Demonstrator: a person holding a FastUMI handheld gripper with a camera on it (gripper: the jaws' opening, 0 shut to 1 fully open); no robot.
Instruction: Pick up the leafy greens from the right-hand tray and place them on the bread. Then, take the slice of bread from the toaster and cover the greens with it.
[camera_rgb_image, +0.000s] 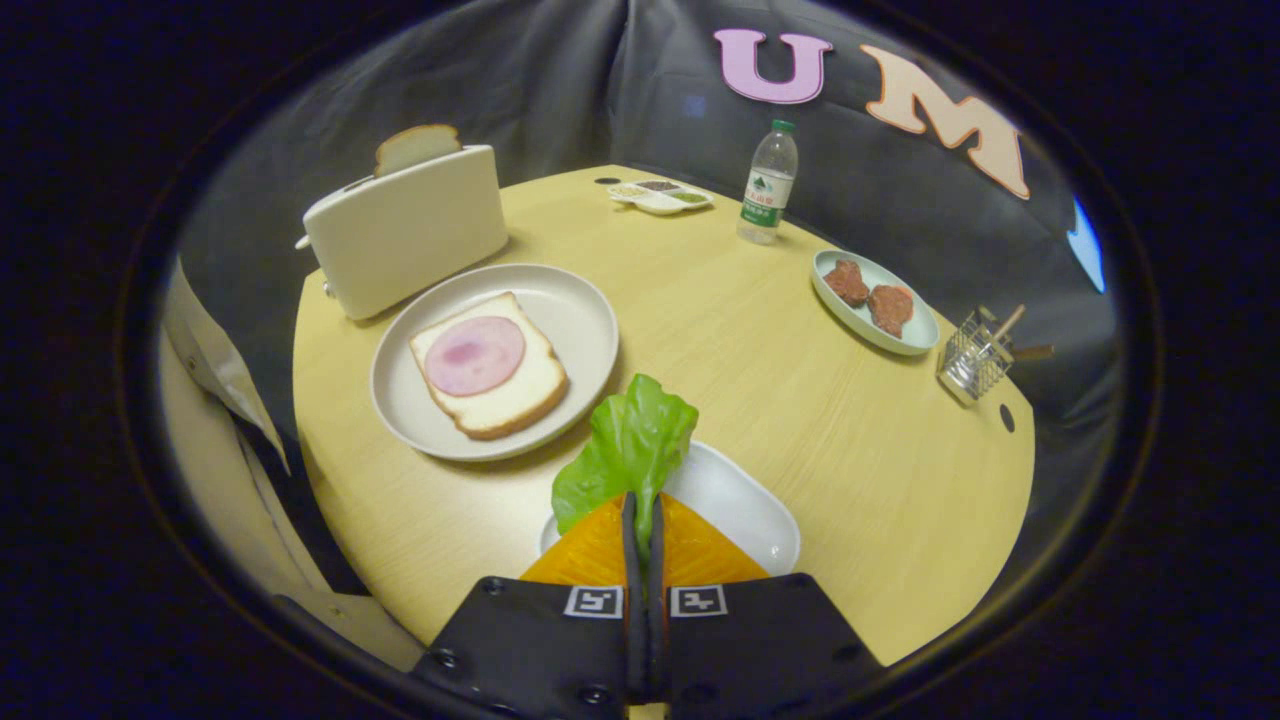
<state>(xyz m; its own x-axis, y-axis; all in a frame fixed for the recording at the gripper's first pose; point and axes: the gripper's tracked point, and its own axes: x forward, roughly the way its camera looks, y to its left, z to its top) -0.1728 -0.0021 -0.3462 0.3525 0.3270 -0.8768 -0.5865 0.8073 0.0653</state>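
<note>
Ahead-left of gripper: cream box toaster, tan bread slice standing in its slot. Nearer, still left: round beige plate bearing square white bread topped with pink ham. Gripper pinched closed on green lettuce leaf, leaf pointing forward, above white oval tray.

Round wooden table, toaster, plate, white tray, bottle, meat dish, wire basket
</note>
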